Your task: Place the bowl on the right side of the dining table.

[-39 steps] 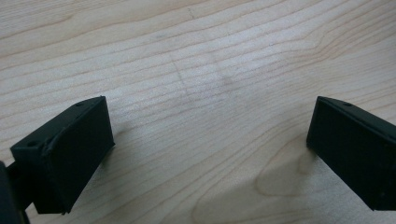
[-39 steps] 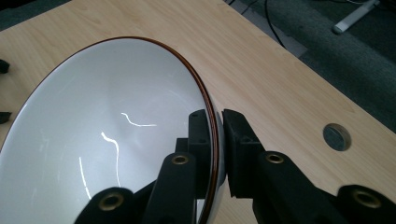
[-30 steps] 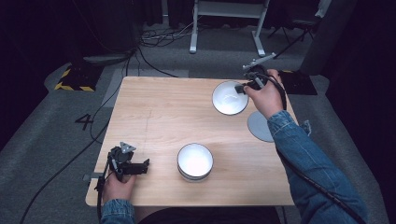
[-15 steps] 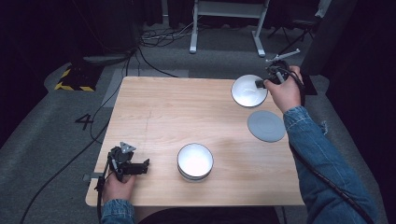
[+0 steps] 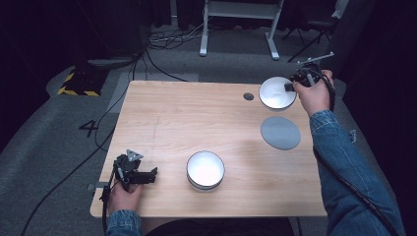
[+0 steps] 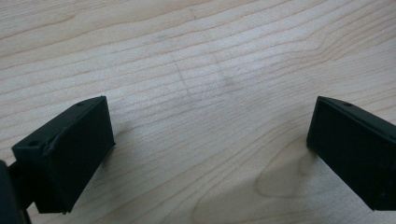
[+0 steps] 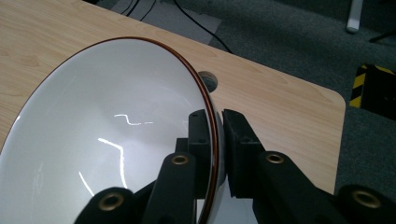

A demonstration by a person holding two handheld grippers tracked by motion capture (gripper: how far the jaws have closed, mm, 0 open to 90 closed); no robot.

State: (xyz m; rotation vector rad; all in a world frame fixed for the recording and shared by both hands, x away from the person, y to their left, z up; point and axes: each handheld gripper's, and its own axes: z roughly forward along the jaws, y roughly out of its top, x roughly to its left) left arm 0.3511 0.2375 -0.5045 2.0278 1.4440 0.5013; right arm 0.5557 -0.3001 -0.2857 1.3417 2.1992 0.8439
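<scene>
A white bowl (image 5: 276, 92) with a thin brown rim hangs over the table's far right corner, held by its rim in my right gripper (image 5: 290, 87). In the right gripper view the same white bowl (image 7: 102, 135) fills the left side, and the right gripper (image 7: 215, 122) has its two black jaws shut on the bowl's rim. A second white bowl (image 5: 205, 169) stands near the table's front edge. My left gripper (image 5: 151, 173) rests at the front left corner; in the left gripper view the left gripper (image 6: 205, 135) is open over bare wood.
A flat grey round disc (image 5: 280, 132) lies on the wooden table (image 5: 187, 118) just in front of the held bowl. A small cable hole (image 5: 248, 96) sits near the far edge. Beyond the table are grey floor, cables and a white stand.
My right hand has carried the white bowl from above the grey disc toward the table's far right corner. The grey disc now lies uncovered. The left hand has stayed put.
</scene>
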